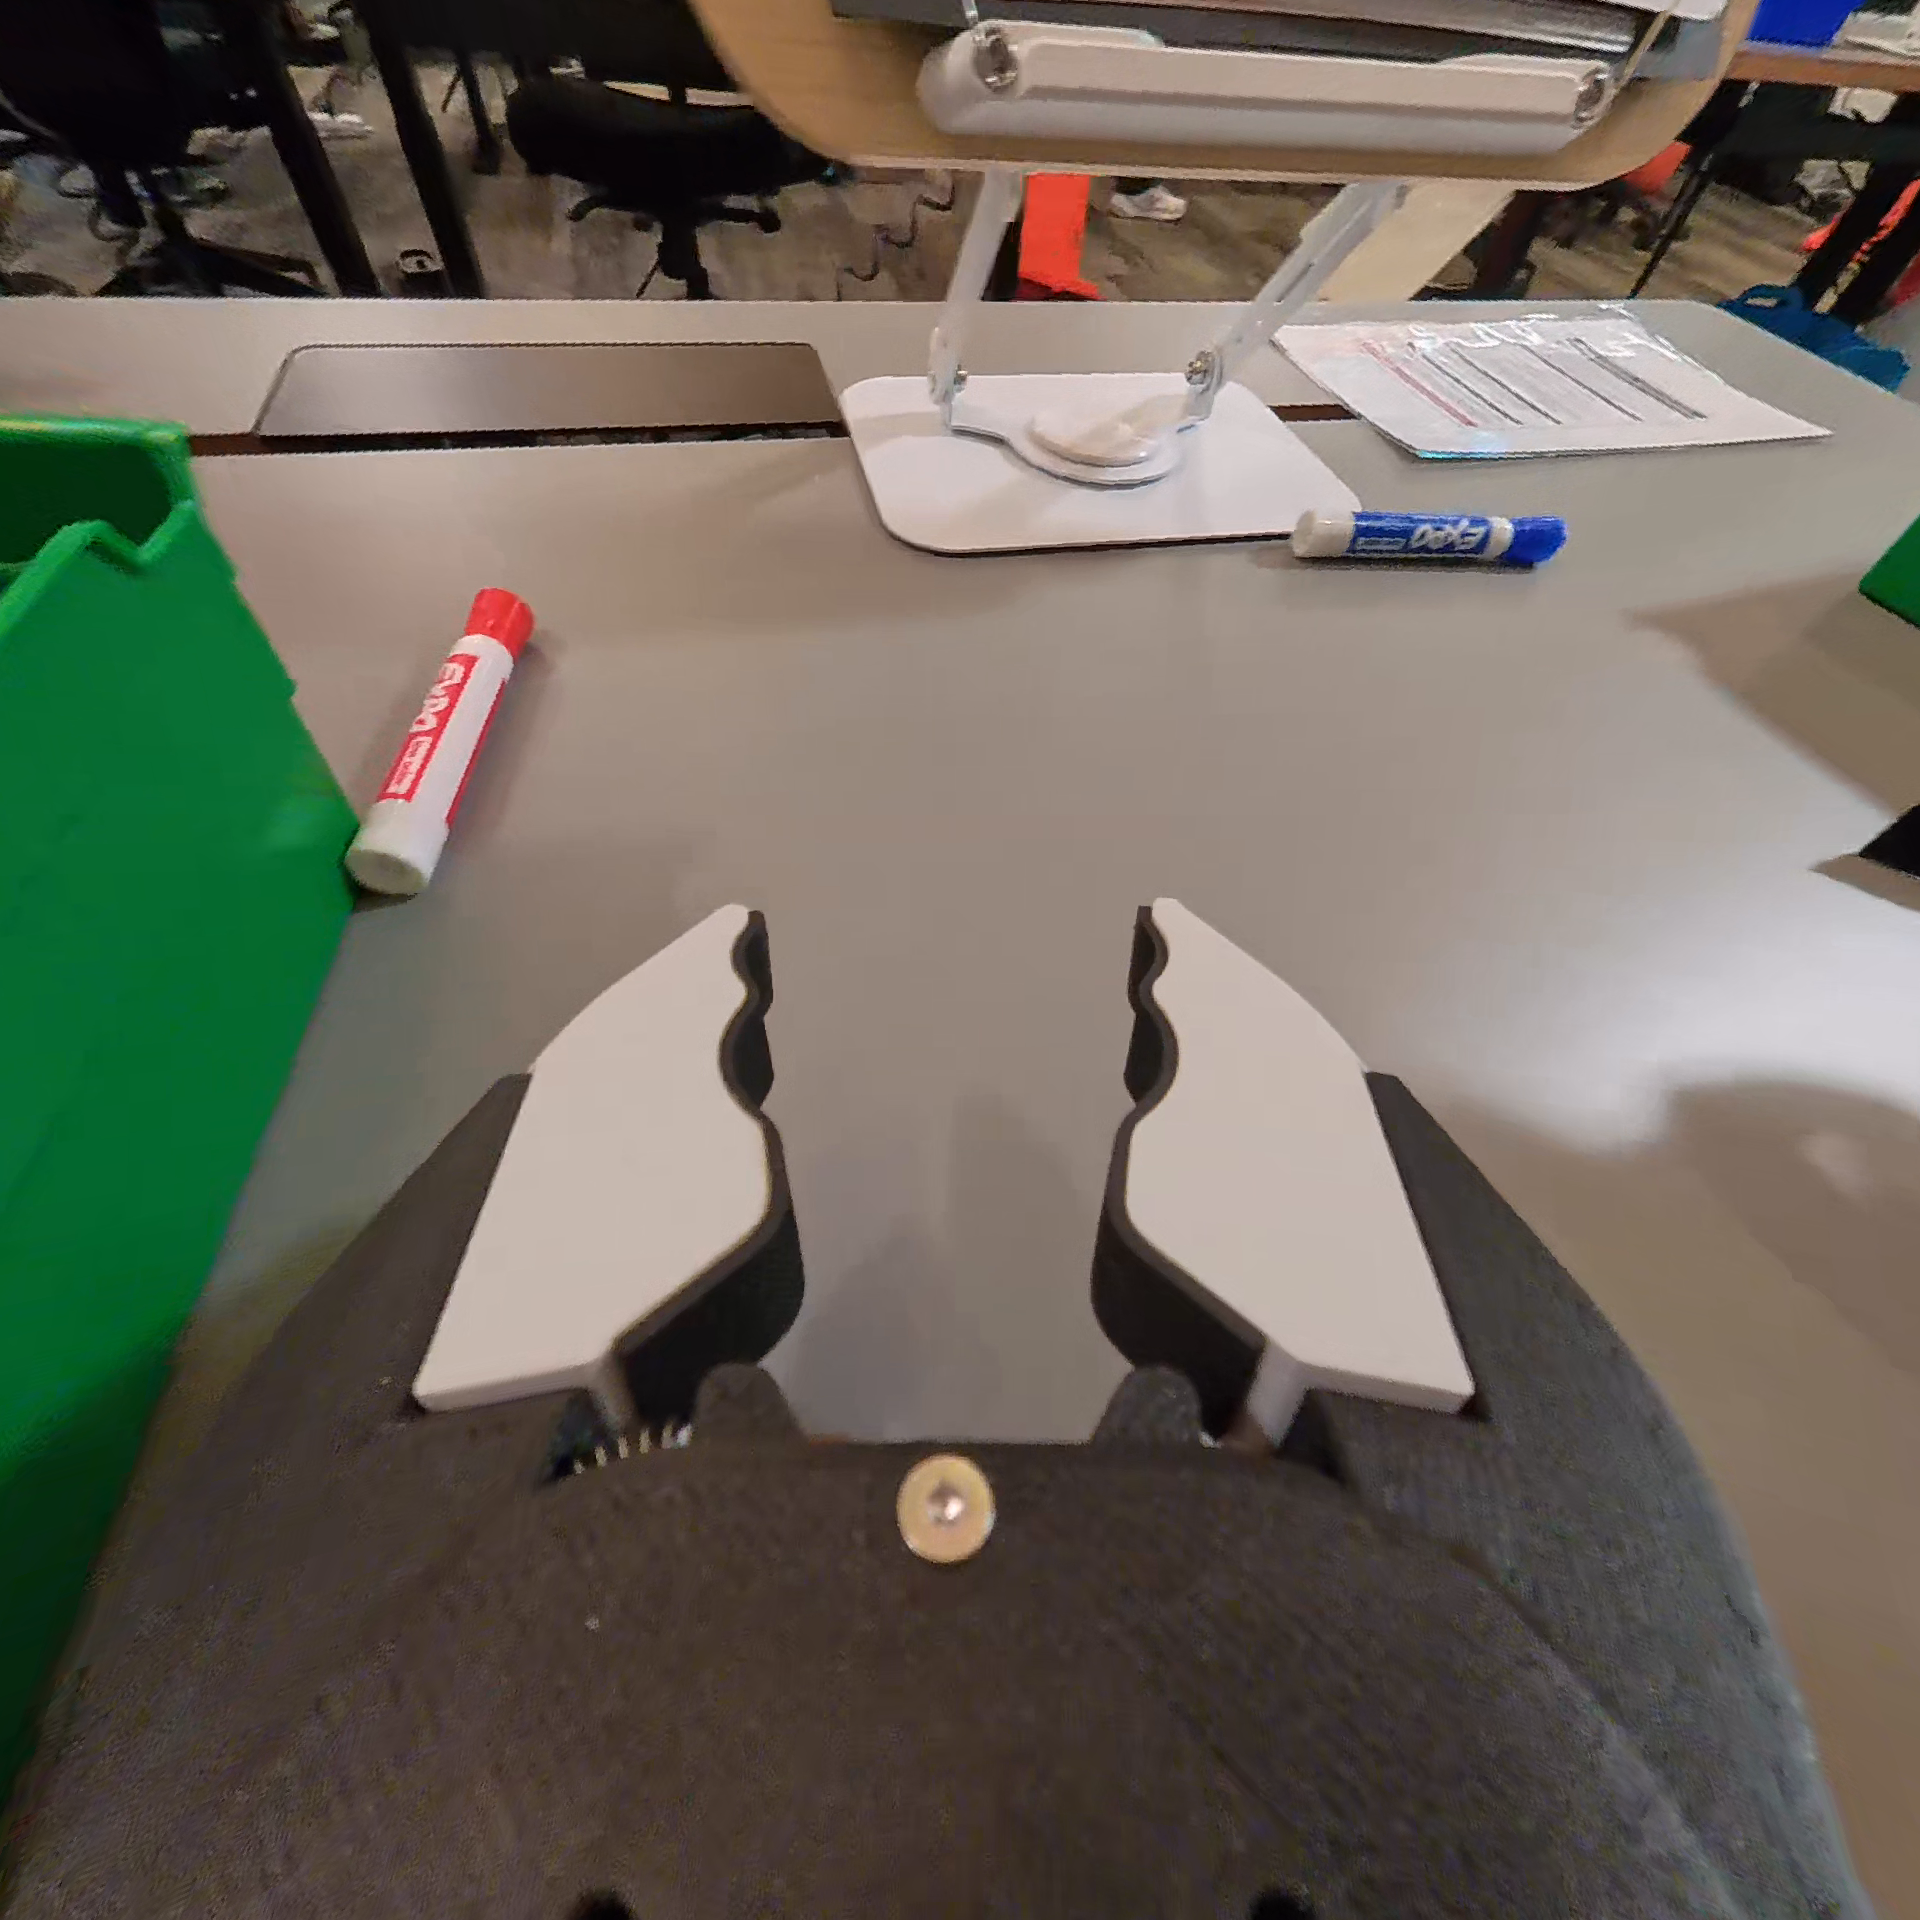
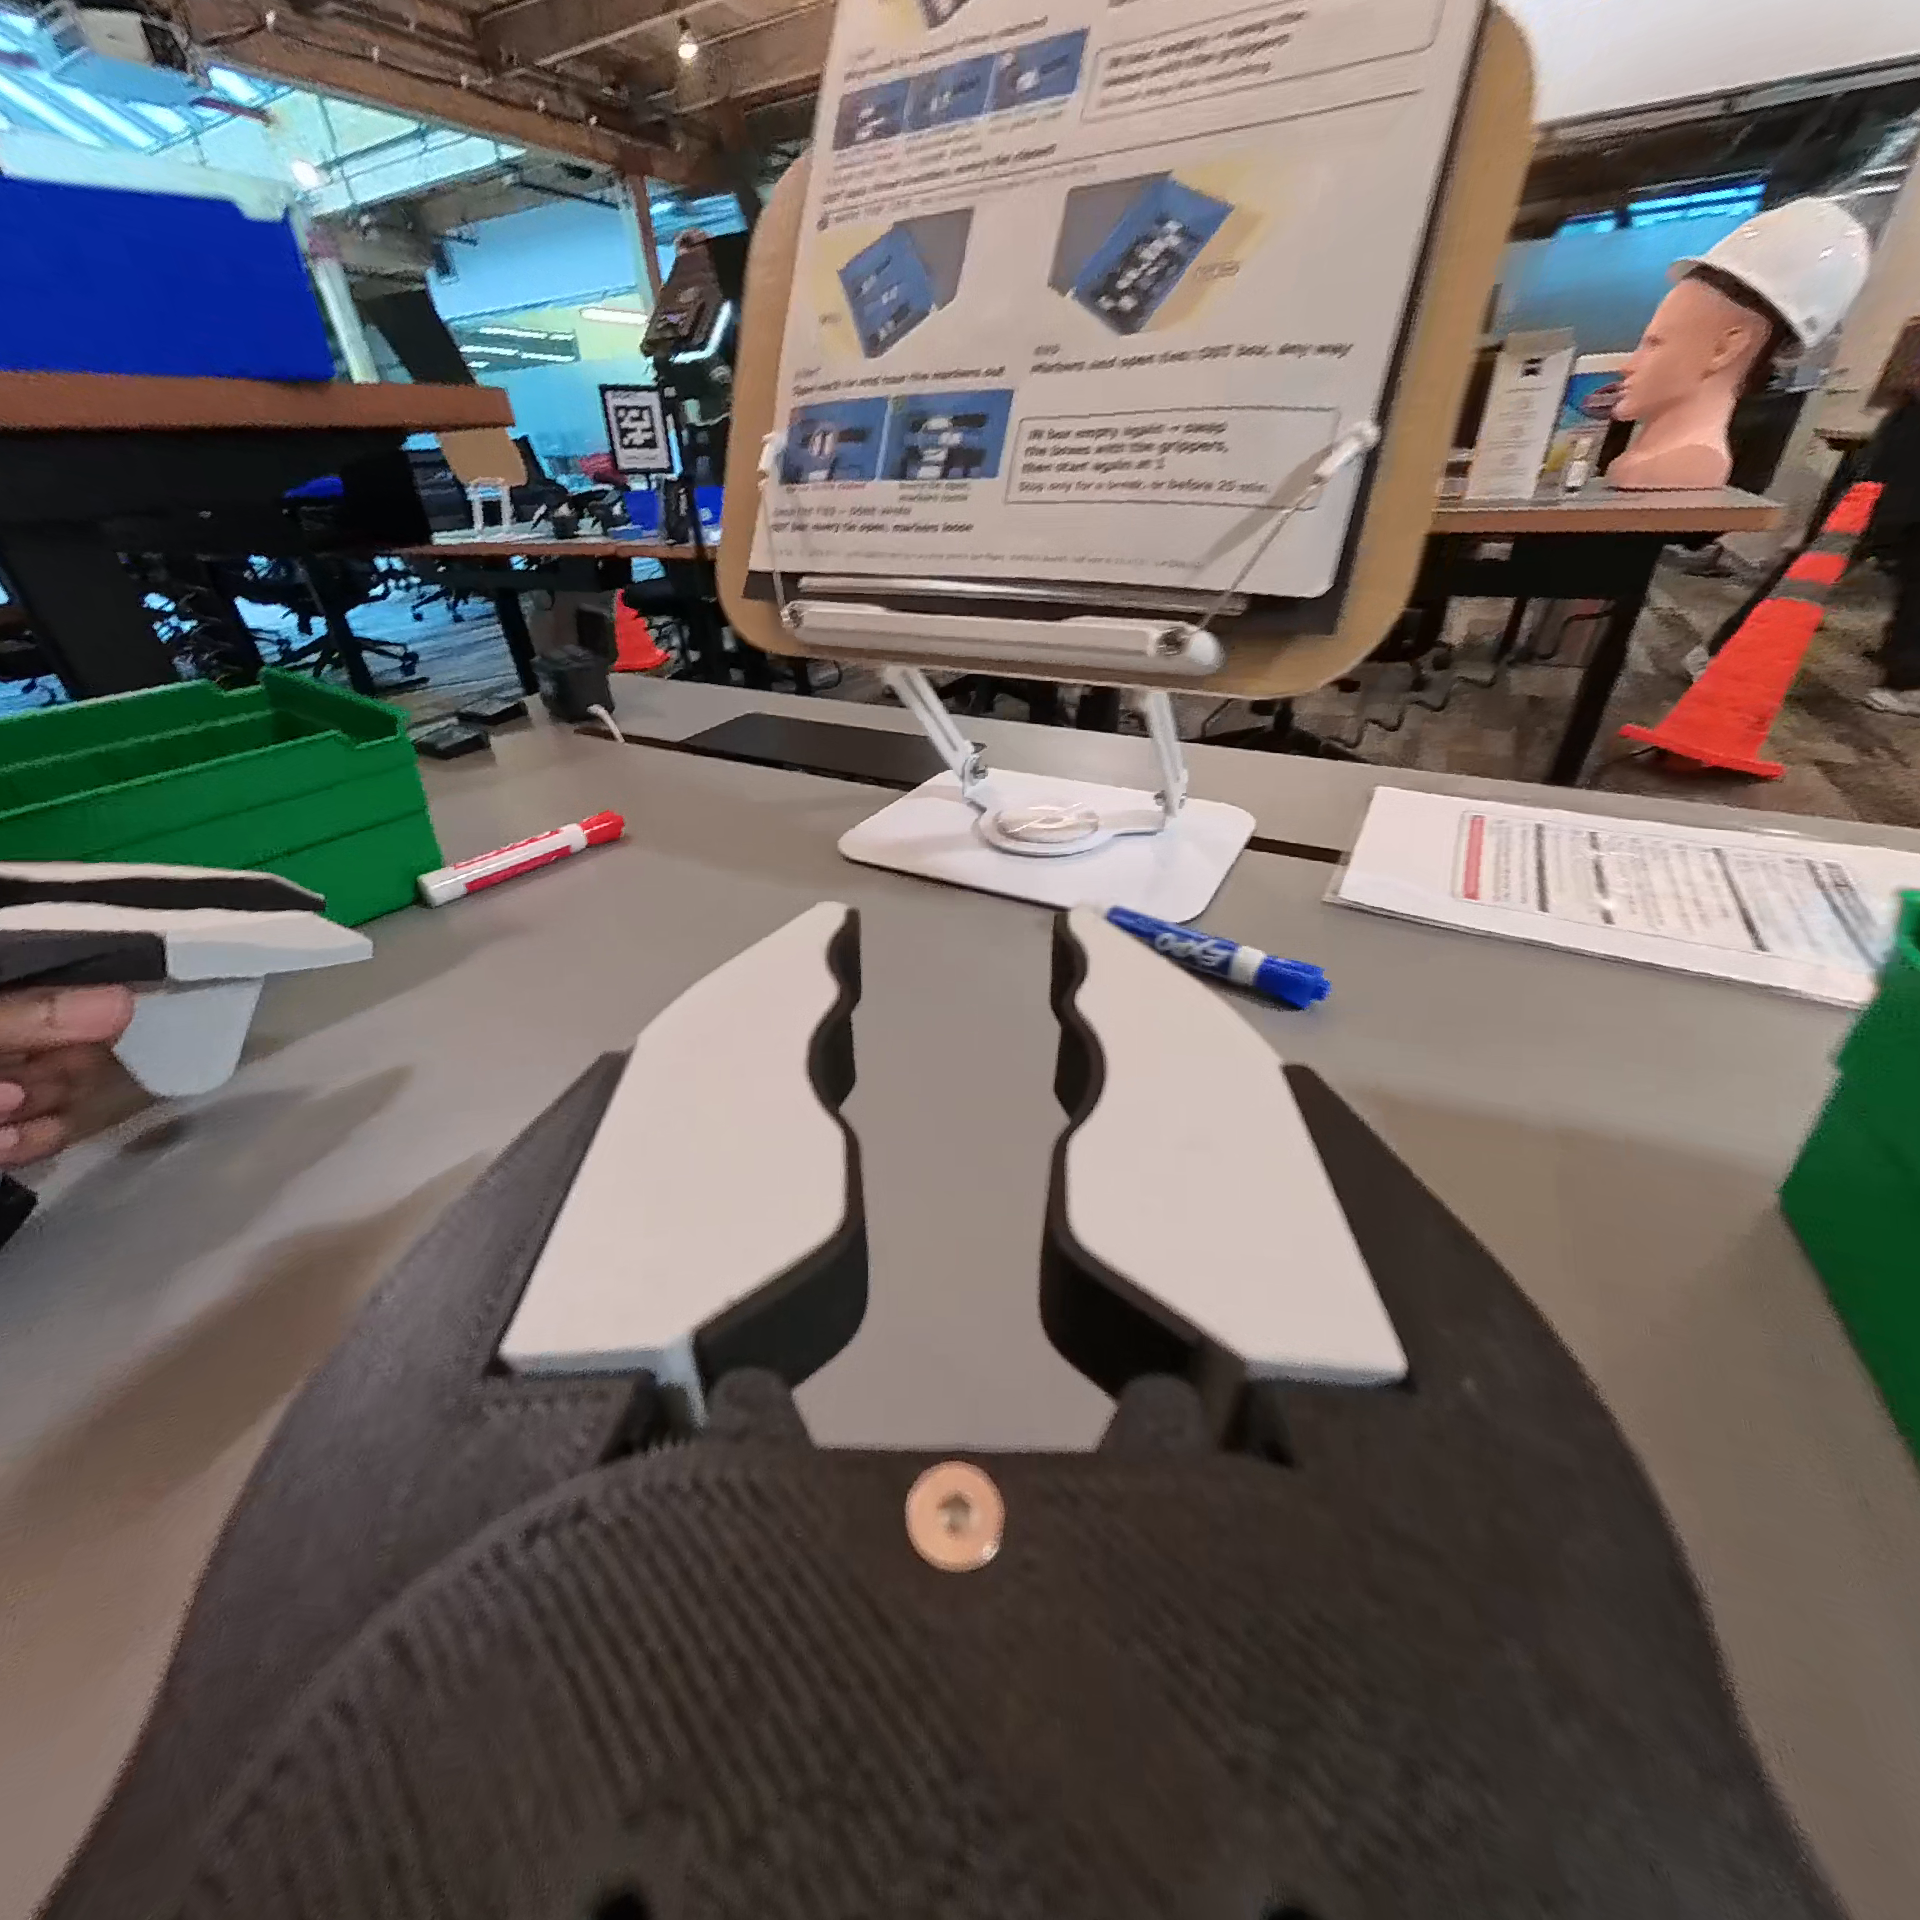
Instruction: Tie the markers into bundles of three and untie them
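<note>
A red marker (image 1: 442, 740) lies on the grey table next to the green bin (image 1: 125, 935); it also shows in the right wrist view (image 2: 520, 857). A blue marker (image 1: 1429, 538) lies beside the white stand base; it also shows in the right wrist view (image 2: 1221, 956). My left gripper (image 1: 951, 920) is open and empty above bare table, well short of both markers. My right gripper (image 2: 954, 920) is open and empty, with the blue marker just beyond its right finger. The left gripper (image 2: 312, 914) shows at the left edge of the right wrist view, held by a hand.
A document stand (image 2: 1070, 831) holding an instruction sheet stands at the table's far middle. A laminated sheet (image 2: 1621, 888) lies at the far right. Green bins stand at the left (image 2: 208, 779) and at the right edge (image 2: 1870, 1195). From my right tips it is roughly 25 cm to the blue marker (image 1: 1429, 538); from my left, 30 cm.
</note>
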`<state>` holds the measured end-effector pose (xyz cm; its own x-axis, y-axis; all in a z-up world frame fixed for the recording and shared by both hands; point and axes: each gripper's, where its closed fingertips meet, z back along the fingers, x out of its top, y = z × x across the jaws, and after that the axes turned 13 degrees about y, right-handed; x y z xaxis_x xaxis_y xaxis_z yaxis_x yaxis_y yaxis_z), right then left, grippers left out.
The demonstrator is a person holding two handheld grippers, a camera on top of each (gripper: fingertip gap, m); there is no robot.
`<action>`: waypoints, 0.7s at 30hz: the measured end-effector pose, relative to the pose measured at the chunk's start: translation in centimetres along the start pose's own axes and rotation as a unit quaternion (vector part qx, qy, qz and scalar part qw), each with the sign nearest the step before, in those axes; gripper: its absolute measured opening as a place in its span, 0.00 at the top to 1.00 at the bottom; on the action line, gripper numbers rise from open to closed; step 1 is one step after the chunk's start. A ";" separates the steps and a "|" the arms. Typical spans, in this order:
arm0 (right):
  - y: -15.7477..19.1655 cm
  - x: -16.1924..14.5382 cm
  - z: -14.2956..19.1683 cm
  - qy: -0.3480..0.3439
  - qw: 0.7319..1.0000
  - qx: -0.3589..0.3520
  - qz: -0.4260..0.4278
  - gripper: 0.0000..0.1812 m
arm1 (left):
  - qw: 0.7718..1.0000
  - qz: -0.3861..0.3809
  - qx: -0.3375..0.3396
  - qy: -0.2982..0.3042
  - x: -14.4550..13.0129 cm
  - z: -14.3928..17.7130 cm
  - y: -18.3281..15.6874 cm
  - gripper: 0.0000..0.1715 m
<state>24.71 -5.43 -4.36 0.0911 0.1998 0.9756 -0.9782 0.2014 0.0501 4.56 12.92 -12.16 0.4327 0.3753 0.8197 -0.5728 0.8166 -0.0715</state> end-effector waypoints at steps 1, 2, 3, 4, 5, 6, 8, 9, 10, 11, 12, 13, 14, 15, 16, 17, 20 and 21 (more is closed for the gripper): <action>-0.8 0.1 0.4 -0.002 1.000 -0.006 -0.009 0.81 | 1.000 -0.007 -0.007 0.000 0.2 -0.2 -0.7 0.61; -1.5 0.2 0.9 -0.004 1.000 -0.011 -0.018 0.81 | 1.000 -0.017 -0.017 0.000 0.4 -0.5 -1.5 0.61; -2.3 0.2 1.4 -0.005 1.000 -0.017 -0.024 0.81 | 0.999 -0.026 -0.030 0.002 0.6 -0.7 -2.5 0.61; -2.9 0.2 1.9 -0.005 0.999 -0.024 -0.027 0.81 | 0.998 -0.036 -0.048 0.006 0.7 -1.0 -3.8 0.61; -3.5 0.2 2.5 -0.003 0.999 -0.030 -0.029 0.82 | 0.996 -0.045 -0.071 0.012 0.8 -1.3 -5.3 0.61; -4.0 0.2 3.2 -0.004 0.999 -0.036 -0.030 0.84 | 0.993 -0.048 -0.107 0.028 0.7 -1.3 -7.4 0.63; -4.9 0.2 4.6 -0.011 0.998 -0.052 -0.034 0.85 | 0.970 -0.032 -0.234 0.065 0.4 -0.3 -13.8 0.64; -5.3 0.2 5.3 -0.015 0.997 -0.060 -0.036 0.86 | 0.953 -0.025 -0.291 0.079 0.2 0.5 -17.1 0.63; -5.6 0.0 5.9 -0.016 0.997 -0.067 -0.037 0.86 | 0.937 -0.032 -0.334 0.097 -0.4 1.1 -20.2 0.62; -6.0 -0.3 6.4 -0.013 0.996 -0.075 -0.035 0.86 | 0.923 -0.054 -0.362 0.119 -1.4 1.6 -23.0 0.60; -6.3 -0.7 6.8 -0.007 0.996 -0.085 -0.030 0.86 | 0.911 -0.093 -0.376 0.142 -2.7 2.0 -25.5 0.58; -6.7 -1.1 7.3 -0.001 0.995 -0.097 -0.020 0.86 | 0.899 -0.144 -0.381 0.160 -4.1 2.3 -27.5 0.55; -7.0 -1.5 7.8 0.003 0.994 -0.112 -0.008 0.86 | 0.889 -0.199 -0.376 0.170 -5.4 2.5 -29.1 0.53; -7.4 -1.7 8.3 0.006 0.991 -0.130 0.006 0.87 | 0.878 -0.251 -0.367 0.175 -6.6 2.6 -30.3 0.51; -7.7 -1.8 9.0 0.005 0.989 -0.149 0.022 0.89 | 0.869 -0.293 -0.356 0.176 -7.5 2.6 -31.1 0.51; -7.9 -1.8 9.6 0.002 0.986 -0.165 0.037 0.90 | 0.863 -0.322 -0.347 0.175 -8.1 2.5 -31.8 0.51; -8.0 -1.9 11.0 0.000 0.981 -0.183 0.059 0.91 | 0.850 -0.353 -0.343 0.186 -9.2 2.4 -33.0 0.53; -8.0 -2.0 11.3 0.002 0.981 -0.184 0.058 0.91 | 0.848 -0.358 -0.341 0.192 -9.4 2.1 -33.1 0.54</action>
<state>30.27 -18.26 -4.34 -0.0156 0.2450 0.9694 -0.8481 0.5103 -0.1427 18.02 -18.59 -16.28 0.7687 -0.3157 0.5562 0.4114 0.9099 -0.0521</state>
